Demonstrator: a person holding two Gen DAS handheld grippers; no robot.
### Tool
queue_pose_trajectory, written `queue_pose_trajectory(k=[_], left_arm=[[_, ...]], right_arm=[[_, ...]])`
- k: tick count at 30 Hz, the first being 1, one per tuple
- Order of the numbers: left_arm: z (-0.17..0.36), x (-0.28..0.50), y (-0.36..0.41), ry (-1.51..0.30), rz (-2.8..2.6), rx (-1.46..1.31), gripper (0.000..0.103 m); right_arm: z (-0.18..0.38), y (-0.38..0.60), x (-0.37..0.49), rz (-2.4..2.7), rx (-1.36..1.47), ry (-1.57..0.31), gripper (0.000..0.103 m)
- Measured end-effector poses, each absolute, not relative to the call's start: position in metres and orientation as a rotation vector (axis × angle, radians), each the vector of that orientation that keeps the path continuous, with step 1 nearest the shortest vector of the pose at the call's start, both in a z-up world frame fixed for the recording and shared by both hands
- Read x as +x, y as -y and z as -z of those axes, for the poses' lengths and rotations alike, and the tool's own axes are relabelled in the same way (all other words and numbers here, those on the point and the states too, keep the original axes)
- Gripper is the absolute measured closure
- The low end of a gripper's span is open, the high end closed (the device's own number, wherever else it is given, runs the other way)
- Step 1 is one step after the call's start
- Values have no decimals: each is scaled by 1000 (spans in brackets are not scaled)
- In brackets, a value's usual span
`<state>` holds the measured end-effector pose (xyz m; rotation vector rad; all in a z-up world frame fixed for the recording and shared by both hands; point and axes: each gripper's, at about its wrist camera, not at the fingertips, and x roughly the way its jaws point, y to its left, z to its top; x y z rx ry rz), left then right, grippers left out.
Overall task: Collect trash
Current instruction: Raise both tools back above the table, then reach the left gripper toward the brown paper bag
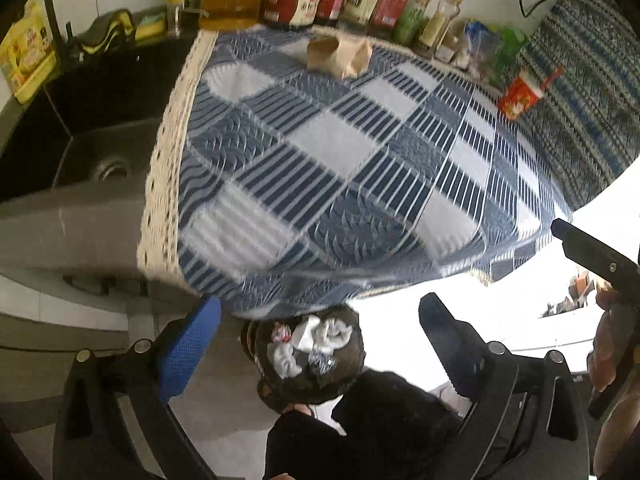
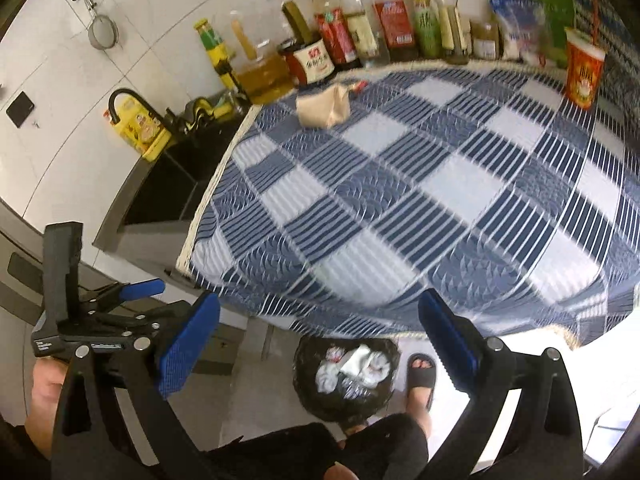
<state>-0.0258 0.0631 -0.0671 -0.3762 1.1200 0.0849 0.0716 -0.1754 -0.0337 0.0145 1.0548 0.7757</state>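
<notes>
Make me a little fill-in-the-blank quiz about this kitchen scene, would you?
1. Both the left claw and the right claw are ____.
2. The crumpled paper bag lies on the ____ tablecloth.
3. The bin on the floor holds crumpled ____ tissues.
4. The red cup stands ____.

Missing words: open; checked; white; upright

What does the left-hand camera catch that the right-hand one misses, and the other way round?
Only the left wrist view looks down into the dark sink as far as its drain. Only the right wrist view shows the strainer hanging on the wall, a sandalled foot by the bin, and the left gripper held alongside. Both show the checked tablecloth, the crumpled brown paper bag near the bottle row, the red cup, and the black-lined trash bin holding white tissues. The right gripper is open and empty.
</notes>
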Motion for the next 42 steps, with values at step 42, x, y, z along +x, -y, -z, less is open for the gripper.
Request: queue_pose_trajectory(k=[42], left_arm=[[87, 294, -75, -1147, -468, -322, 8]], right_arm=[[45, 184, 346, -1072, 87, -1094, 5]])
